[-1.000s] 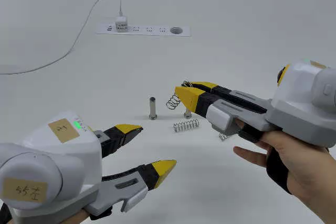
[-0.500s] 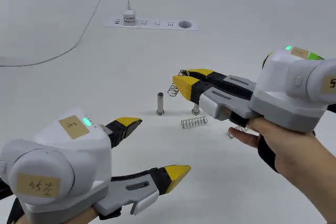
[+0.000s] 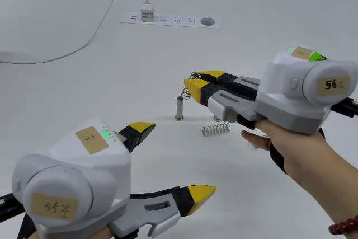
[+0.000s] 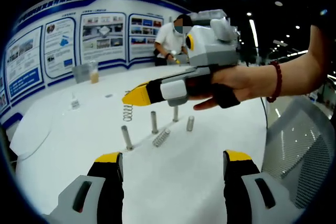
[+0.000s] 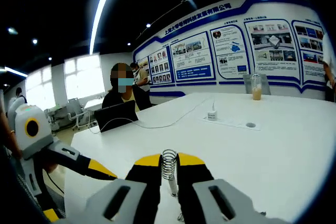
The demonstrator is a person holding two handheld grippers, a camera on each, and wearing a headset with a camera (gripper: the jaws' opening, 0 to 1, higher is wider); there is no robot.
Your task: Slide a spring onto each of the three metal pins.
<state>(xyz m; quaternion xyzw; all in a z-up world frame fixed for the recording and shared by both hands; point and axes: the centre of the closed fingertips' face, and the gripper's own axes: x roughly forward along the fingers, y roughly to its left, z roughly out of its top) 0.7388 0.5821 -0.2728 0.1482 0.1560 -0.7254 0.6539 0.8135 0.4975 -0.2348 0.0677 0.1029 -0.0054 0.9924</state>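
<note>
My right gripper (image 3: 197,81) is shut on a small wire spring (image 3: 185,93) that hangs from its yellow tips just above and right of an upright metal pin (image 3: 179,108). A second pin (image 3: 216,118) stands half hidden under that gripper. A loose spring (image 3: 216,129) lies on the table beside it. In the right gripper view the spring (image 5: 168,157) stands upright, pinched between the jaws of the right gripper (image 5: 169,162). My left gripper (image 3: 173,160) is open and empty at the near left, facing the pins (image 4: 127,137) and the lying spring (image 4: 160,137).
A white power strip (image 3: 170,20) with a plug and cable lies at the far side of the white table (image 3: 84,93). A cup (image 5: 256,93) stands farther back. A person sits at a laptop (image 5: 116,115) across the table.
The head camera has shifted. My right gripper has carried the spring left and slightly up, closer to the left pin. The left gripper stays open.
</note>
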